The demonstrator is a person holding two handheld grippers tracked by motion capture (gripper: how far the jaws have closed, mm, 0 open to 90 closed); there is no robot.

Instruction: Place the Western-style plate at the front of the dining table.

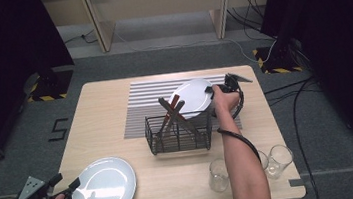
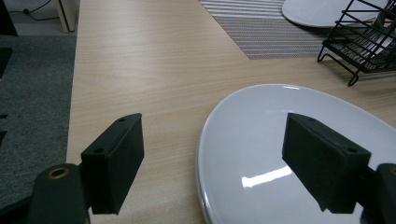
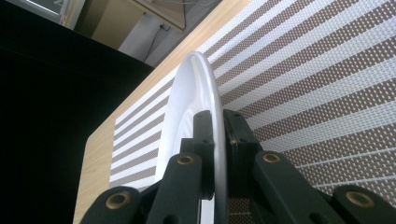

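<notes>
High view: the right forearm reaches from the bottom edge toward frame centre, where the right gripper [image 1: 212, 91] clamps the rim of a tilted white plate [image 1: 192, 96], glossy and round, raised above the striped woven mat [image 1: 138, 109] just behind a black wire rack [image 1: 178, 132]. In the right gripper view its jaws pinch the thin plate edge. At lower left, the left gripper [image 1: 73, 184] rests with jaws spread wide astride the rim of a second white plate [image 1: 105, 188] lying flat on the pale wood-grain table [image 1: 102, 128].
</notes>
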